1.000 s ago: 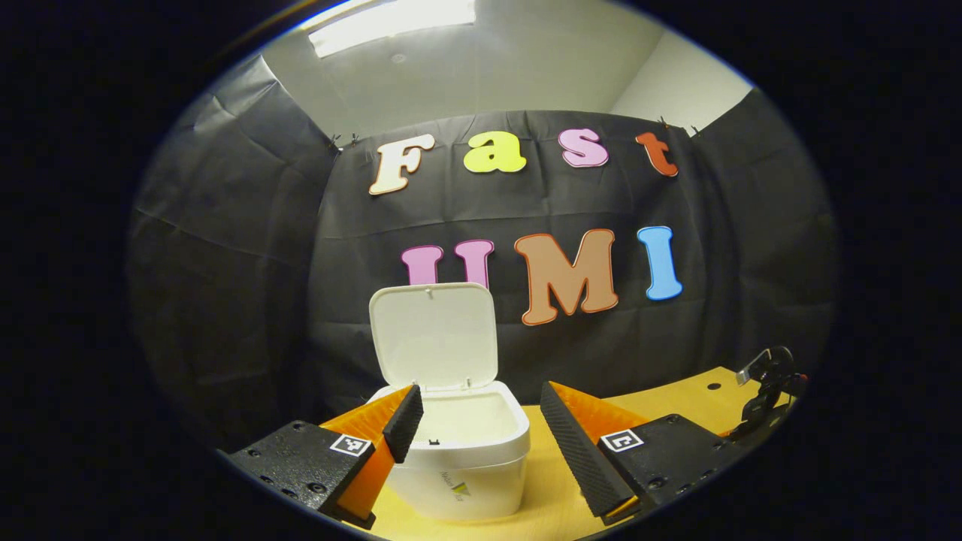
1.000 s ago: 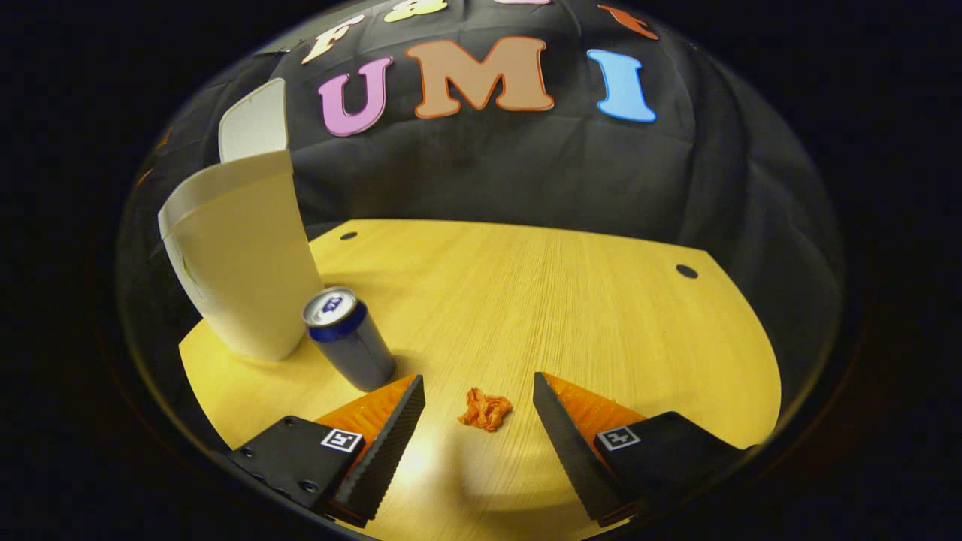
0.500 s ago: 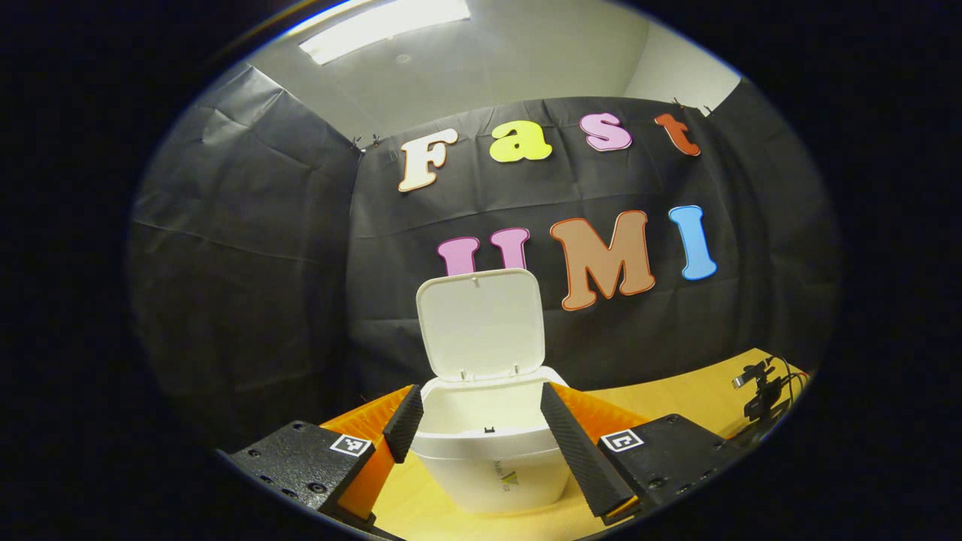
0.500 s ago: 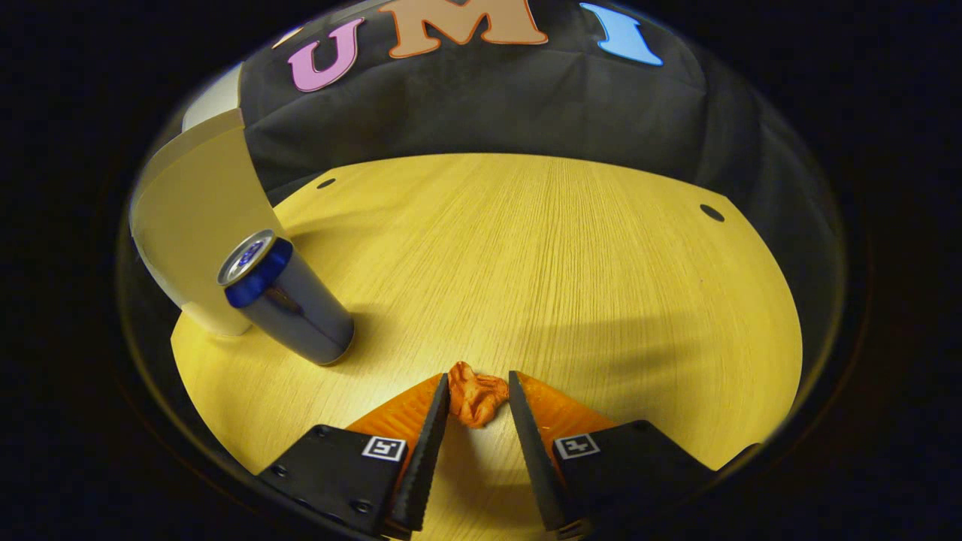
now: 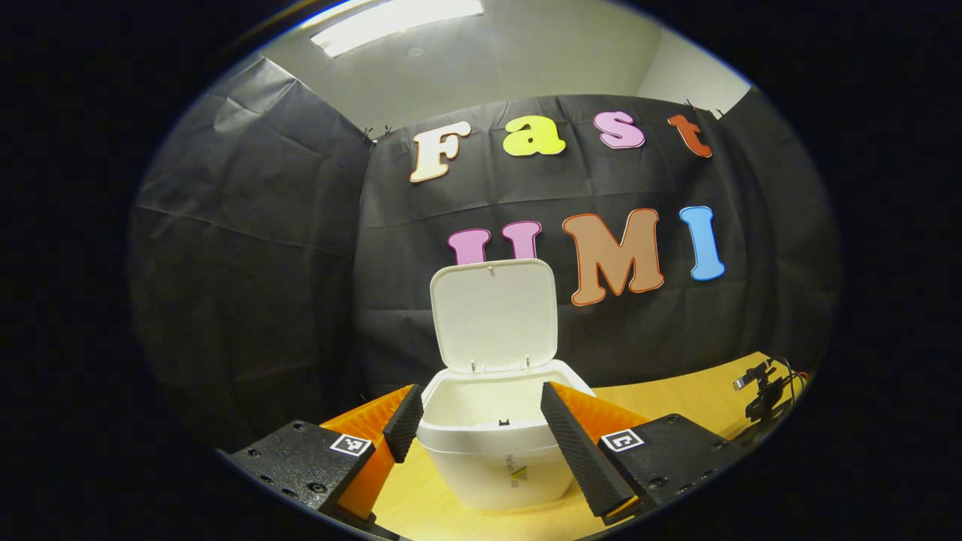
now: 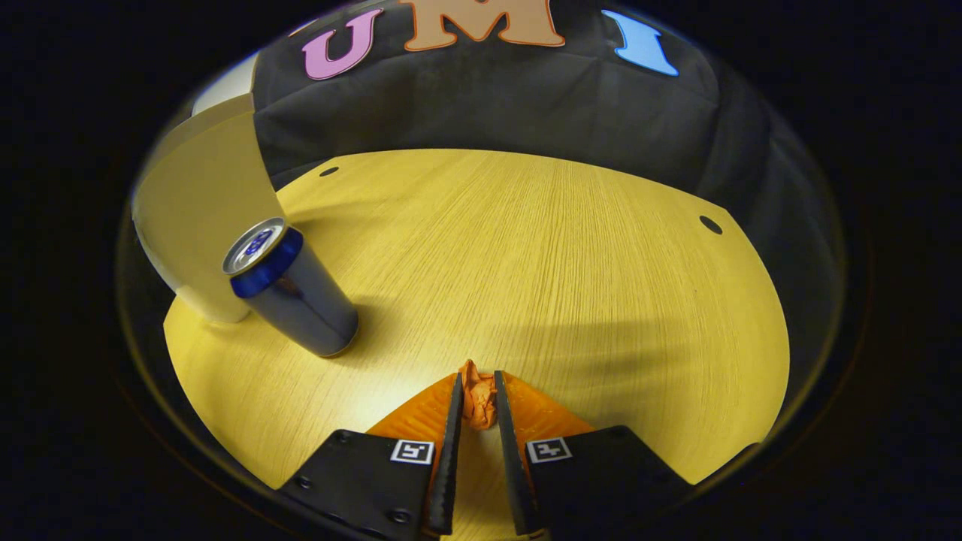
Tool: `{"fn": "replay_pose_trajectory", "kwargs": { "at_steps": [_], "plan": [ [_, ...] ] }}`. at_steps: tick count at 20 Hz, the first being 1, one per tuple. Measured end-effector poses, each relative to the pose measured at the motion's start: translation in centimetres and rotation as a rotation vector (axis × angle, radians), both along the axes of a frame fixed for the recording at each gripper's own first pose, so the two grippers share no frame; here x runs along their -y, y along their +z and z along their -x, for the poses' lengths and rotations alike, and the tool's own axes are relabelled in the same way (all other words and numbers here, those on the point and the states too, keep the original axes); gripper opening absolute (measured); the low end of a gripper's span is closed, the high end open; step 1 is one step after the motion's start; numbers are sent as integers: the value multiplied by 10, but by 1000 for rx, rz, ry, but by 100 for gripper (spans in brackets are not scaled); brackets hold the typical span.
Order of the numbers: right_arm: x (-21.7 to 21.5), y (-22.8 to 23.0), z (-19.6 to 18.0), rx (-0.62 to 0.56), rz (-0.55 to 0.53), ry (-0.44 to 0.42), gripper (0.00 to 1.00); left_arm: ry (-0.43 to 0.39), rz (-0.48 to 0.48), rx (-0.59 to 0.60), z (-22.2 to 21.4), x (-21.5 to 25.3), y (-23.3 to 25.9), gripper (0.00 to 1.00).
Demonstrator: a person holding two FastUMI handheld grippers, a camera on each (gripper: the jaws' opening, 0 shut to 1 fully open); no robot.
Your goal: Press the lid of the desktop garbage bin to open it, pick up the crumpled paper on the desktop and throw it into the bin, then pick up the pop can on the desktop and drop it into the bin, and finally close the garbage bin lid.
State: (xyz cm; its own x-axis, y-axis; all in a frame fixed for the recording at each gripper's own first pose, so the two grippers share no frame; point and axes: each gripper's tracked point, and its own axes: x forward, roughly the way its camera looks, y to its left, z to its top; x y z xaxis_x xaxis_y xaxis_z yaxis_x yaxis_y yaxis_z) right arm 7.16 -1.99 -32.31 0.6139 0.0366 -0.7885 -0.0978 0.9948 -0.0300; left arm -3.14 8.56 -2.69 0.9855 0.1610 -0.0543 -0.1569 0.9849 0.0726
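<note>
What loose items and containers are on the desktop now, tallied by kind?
Desktop garbage bin, lid open: 1
Pop can, upright: 1
Crumpled paper, pinched between the right gripper fingers: 1
Total: 3

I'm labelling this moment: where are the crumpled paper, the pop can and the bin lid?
crumpled paper point(image 6: 476, 398): right gripper view, its middle between the fingers.
pop can point(image 6: 301, 304): right gripper view, its side wall.
bin lid point(image 5: 494, 313): left gripper view, its raised inner face.

A bright ceiling light point(image 5: 398, 16) glares overhead; soft shadows cross the table point(image 6: 571, 248); edges bend strongly.
</note>
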Motion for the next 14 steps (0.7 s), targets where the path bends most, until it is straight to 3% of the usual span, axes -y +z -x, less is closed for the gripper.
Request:
{"fn": "replay_pose_trajectory", "kwargs": {
  "at_steps": [5,9,14],
  "plan": [
    [-11,63,-16,114,-28,4,31,-7,20,3,2,-7,-2,94],
    [-37,146,-43,258,-52,53,31,7,33,3,11,-20,-5,94],
    [-128,262,-83,478,-140,210,31,48,43,-10,25,-45,-10,95]
  ]
}}
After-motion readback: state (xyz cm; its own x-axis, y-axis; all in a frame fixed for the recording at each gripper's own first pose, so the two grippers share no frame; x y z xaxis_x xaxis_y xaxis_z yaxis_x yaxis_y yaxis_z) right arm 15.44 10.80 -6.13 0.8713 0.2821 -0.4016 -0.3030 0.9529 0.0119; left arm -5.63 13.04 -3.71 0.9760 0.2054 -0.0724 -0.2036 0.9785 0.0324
